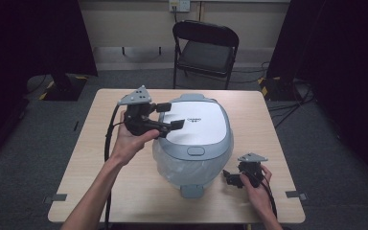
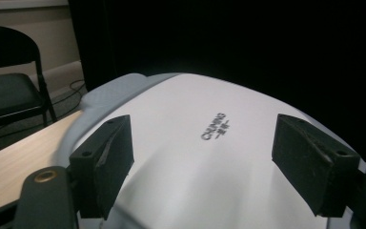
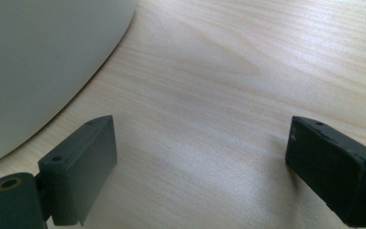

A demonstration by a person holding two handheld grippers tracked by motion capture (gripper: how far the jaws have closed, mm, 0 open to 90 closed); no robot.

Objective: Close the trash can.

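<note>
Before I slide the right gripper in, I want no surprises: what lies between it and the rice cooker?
Bare wooden table. In the right gripper view, the open right gripper faces plain tabletop, with the rice cooker curving in at the left.

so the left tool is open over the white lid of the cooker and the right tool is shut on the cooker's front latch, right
Not quite. The left tool is open over the white lid of the cooker, but the right tool is not shut on the latch. The right gripper view shows its jaws wide apart with nothing but bare table between them, beside the cooker.
</note>
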